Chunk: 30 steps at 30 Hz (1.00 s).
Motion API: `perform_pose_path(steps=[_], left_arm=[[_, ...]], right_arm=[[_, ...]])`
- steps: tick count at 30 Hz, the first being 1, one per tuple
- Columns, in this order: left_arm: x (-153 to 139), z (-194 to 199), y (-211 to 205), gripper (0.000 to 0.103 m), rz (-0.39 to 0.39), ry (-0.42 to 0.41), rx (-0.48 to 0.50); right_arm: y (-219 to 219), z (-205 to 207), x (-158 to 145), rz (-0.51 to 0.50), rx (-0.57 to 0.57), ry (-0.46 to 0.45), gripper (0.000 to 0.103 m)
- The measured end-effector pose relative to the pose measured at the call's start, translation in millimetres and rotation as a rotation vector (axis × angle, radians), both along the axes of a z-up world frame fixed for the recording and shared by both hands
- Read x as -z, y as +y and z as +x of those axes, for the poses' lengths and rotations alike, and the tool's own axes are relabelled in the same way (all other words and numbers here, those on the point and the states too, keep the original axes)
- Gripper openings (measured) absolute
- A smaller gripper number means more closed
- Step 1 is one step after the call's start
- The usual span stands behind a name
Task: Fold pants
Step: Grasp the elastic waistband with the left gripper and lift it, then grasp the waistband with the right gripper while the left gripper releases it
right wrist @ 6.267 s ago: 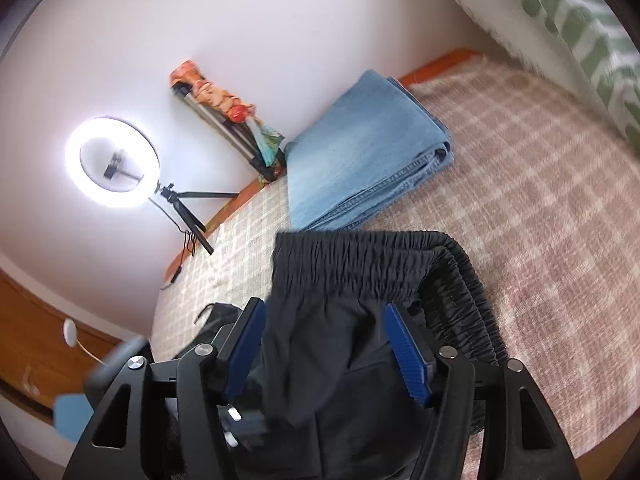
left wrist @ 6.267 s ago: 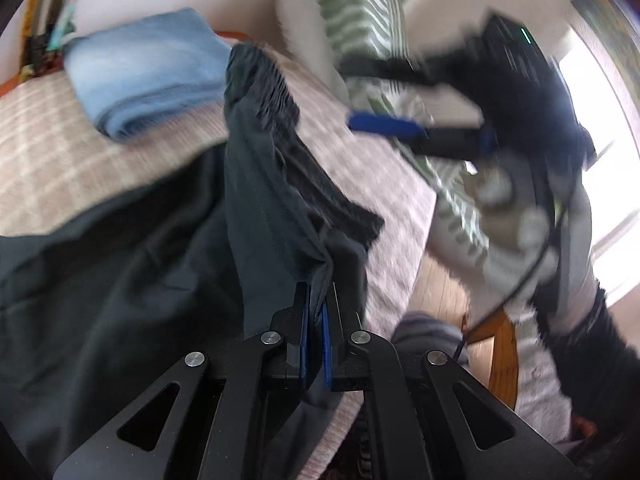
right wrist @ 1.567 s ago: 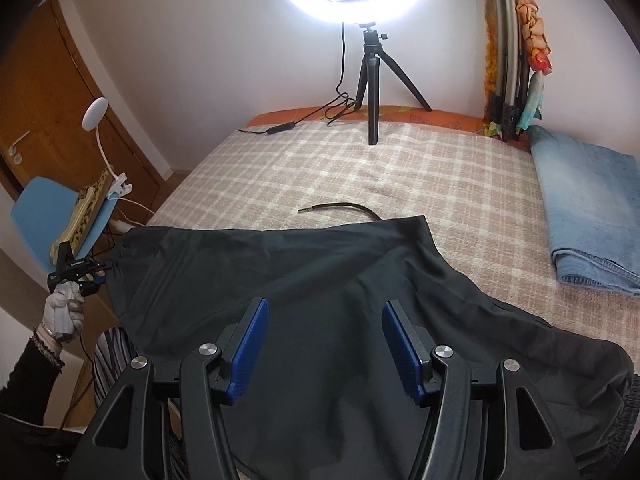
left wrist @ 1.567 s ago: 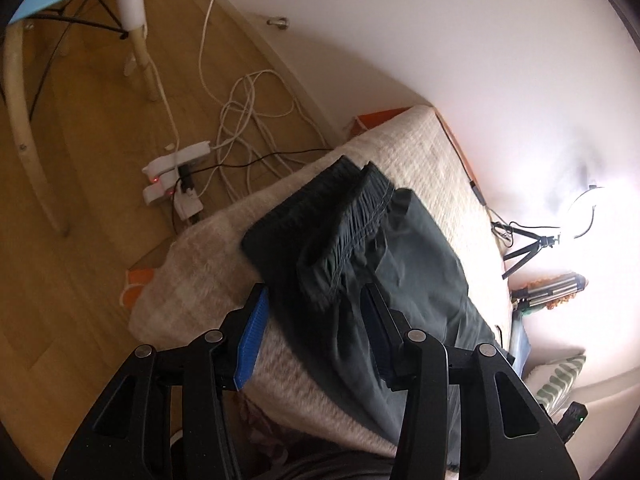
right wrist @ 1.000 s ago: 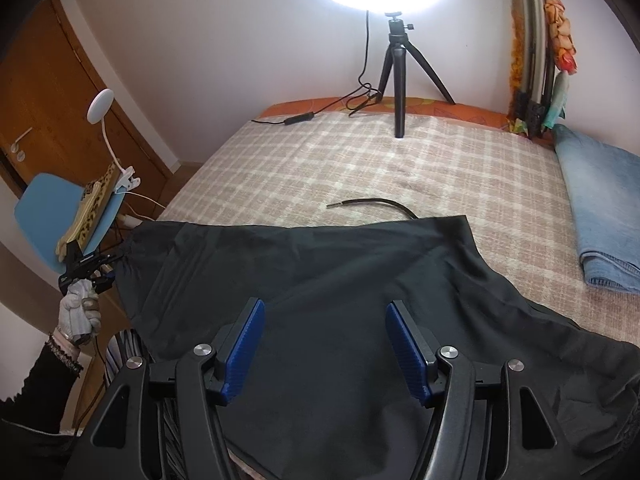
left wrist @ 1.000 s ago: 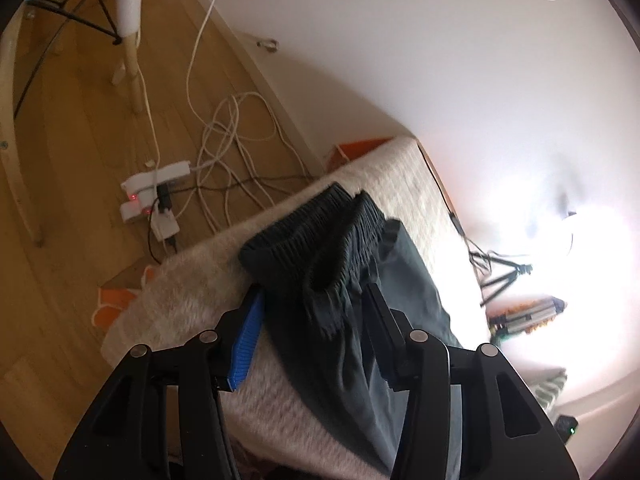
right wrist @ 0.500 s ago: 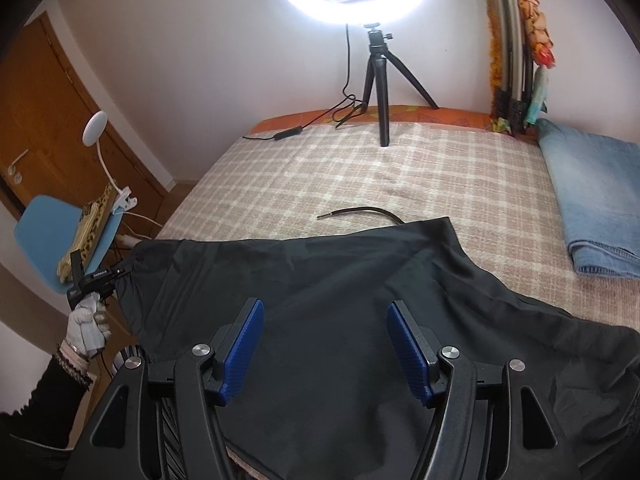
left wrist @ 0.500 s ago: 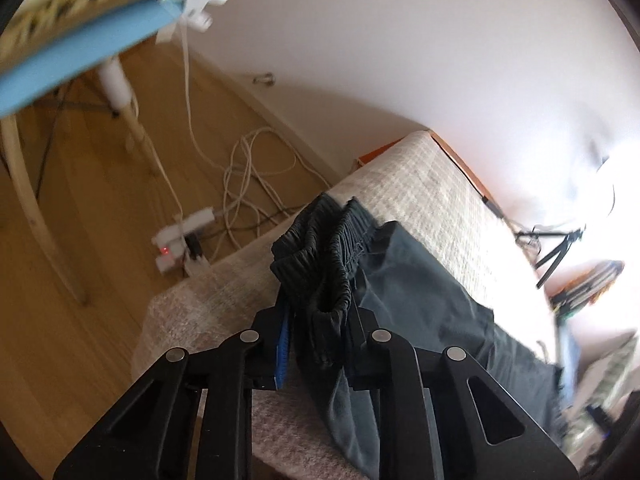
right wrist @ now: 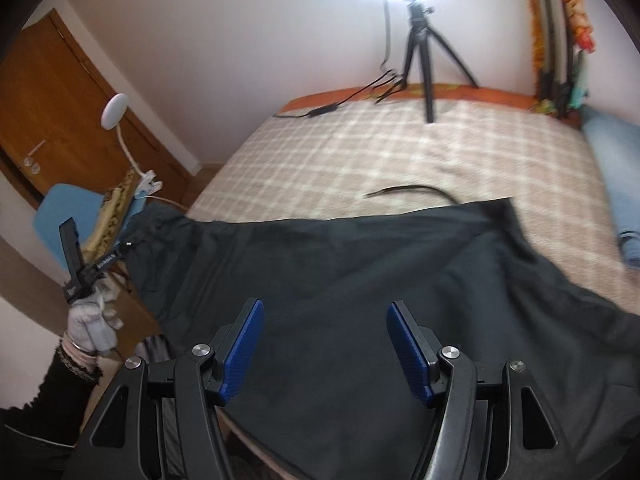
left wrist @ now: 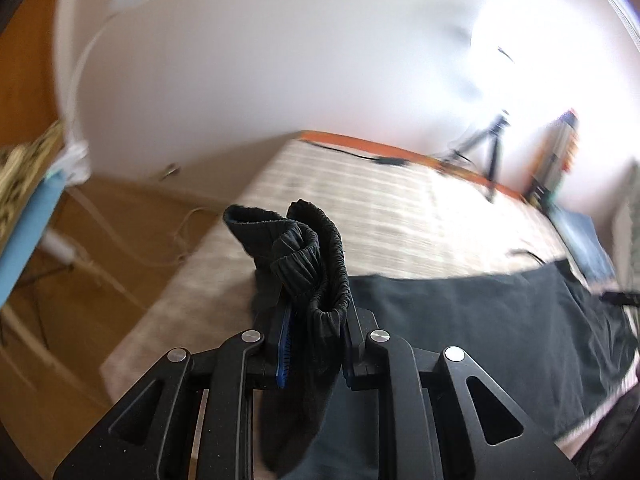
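Observation:
Black pants lie spread across the checked bed. My left gripper is shut on the bunched elastic cuff end of the pants and holds it lifted at the bed's left end; it also shows from the right wrist view, in a gloved hand. My right gripper is open and empty, hovering above the middle of the pants, touching nothing.
A ring light on a tripod stands at the bed's far edge with a cable on the cover. Folded blue jeans lie at the right. A blue chair and clip lamp stand left of the bed.
My left gripper has closed on the pants' cuff end and swung up and right, lifting it. The right gripper stays open above the pants, shifted slightly lower.

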<state>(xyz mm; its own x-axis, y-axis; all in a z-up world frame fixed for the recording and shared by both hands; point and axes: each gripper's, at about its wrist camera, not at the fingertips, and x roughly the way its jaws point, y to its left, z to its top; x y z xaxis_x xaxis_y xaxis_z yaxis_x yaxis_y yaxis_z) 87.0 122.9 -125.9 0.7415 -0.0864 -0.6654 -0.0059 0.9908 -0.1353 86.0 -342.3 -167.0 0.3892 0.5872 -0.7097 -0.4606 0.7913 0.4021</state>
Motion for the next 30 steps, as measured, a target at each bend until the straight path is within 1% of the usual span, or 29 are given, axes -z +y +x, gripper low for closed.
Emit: perform_pose_path(steps=[2,4,6,8,11,12,15,18,19,21,22,23,24,25,28,30], left_arm=[[-2.9,-1.0,-30.7,0.018,0.049,-0.005,0.079],[-2.4,-2.0,-55.1,0.018,0.074,-0.004,0.14],[1.7,-2.2,-83.8,0.018,0.082,0.014,0.208],[7.8,-1.4,-108.2,0.018,0.074,0.035,0.266],[18.0,1.3,-137.5,0.018,0.068,0.076,0.329],[22.6,1.0,-148.7,0.018,0.057,0.097,0.363],[30.5,-3.1,-169.8,0.018,0.024,0.133,0.42],[37.1,-4.6,-176.1,0.018,-0.043,0.171,0.454],[38.9,-4.6,-175.9,0.019,-0.075,0.18,0.457],[39.9,-5.6,-170.8,0.022,-0.159,0.201,0.474],[40.7,-7.1,-170.0,0.027,-0.189,0.209,0.481],[40.9,-8.9,-168.1,0.031,-0.216,0.219,0.49],[41.3,-10.8,-169.4,0.04,-0.237,0.232,0.503],[41.3,-14.0,-170.1,0.046,-0.245,0.242,0.519],[38.9,-22.5,-173.0,0.047,-0.218,0.245,0.553],[34.8,-29.2,-170.7,0.047,-0.189,0.237,0.553]], right_arm=[[12.5,1.4,3.2,0.033,-0.026,0.02,0.069],[22.8,3.2,7.0,0.058,-0.042,0.035,0.07],[34.9,5.7,13.1,0.101,-0.062,0.066,0.07],[45.1,8.7,20.9,0.153,-0.071,0.102,0.07],[54.8,13.8,33.7,0.204,-0.068,0.147,0.071],[56.2,16.0,39.4,0.218,-0.065,0.165,0.071],[60.1,24.3,58.9,0.259,-0.047,0.229,0.072],[61.3,33.1,80.4,0.334,-0.029,0.307,0.073],[61.8,36.8,89.9,0.376,-0.019,0.348,0.073],[63.8,41.3,100.5,0.428,-0.009,0.394,0.073],[66.0,43.5,106.4,0.451,-0.008,0.416,0.073],[66.7,44.5,108.8,0.465,-0.01,0.428,0.073],[68.3,45.1,111.5,0.48,-0.012,0.439,0.073],[70.1,45.7,113.1,0.492,-0.015,0.447,0.073],[73.2,45.5,113.3,0.498,-0.034,0.451,0.073],[76.5,45.8,111.5,0.488,-0.041,0.448,0.073]])
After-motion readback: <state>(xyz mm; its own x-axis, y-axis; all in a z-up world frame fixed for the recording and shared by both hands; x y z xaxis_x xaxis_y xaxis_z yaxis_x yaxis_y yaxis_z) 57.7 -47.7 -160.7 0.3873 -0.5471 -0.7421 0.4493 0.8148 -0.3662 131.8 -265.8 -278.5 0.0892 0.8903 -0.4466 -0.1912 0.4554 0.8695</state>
